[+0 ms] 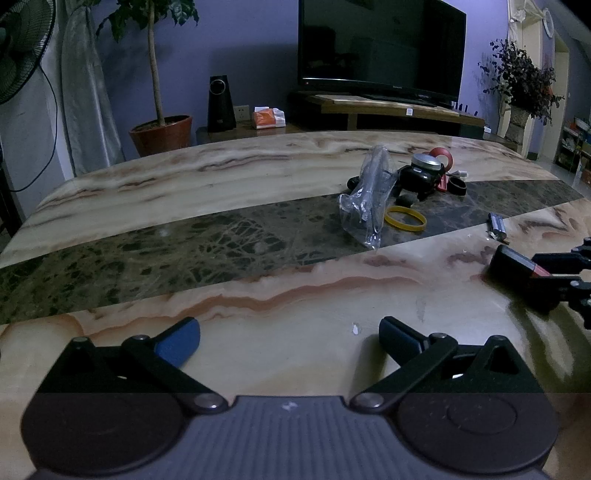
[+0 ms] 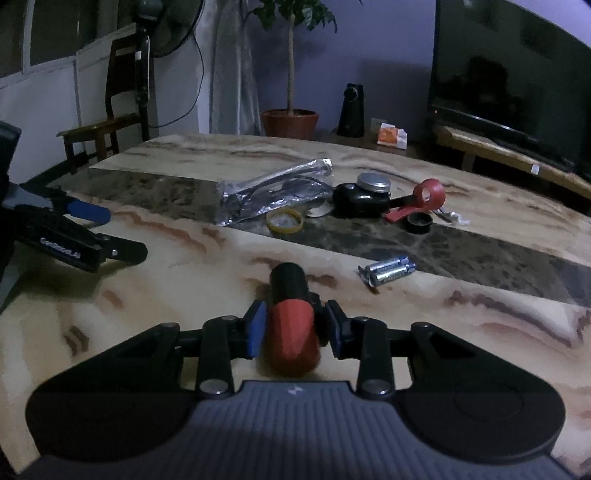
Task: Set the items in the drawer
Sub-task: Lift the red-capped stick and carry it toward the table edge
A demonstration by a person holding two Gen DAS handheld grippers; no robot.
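Observation:
My right gripper (image 2: pixel 295 325) is shut on a red and black cylinder (image 2: pixel 291 314), held low over the marble table (image 2: pixel 184 295); it also shows in the left wrist view (image 1: pixel 517 266). My left gripper (image 1: pixel 288 339) is open and empty above the table's near part, and it shows at the left of the right wrist view (image 2: pixel 92 229). A cluster of items lies farther back: a clear plastic bag (image 1: pixel 369 195), a yellow band (image 1: pixel 405 218), a black case with a metal tin (image 1: pixel 421 173), red tape dispenser (image 2: pixel 424 199), and batteries (image 2: pixel 389 271). No drawer is in view.
A TV (image 1: pixel 380 44) on a low stand, a potted plant (image 1: pixel 162 133), a speaker (image 1: pixel 221 105) and a fan (image 2: pixel 162 29) stand behind the table. A wooden chair (image 2: pixel 107 122) is at the table's far left.

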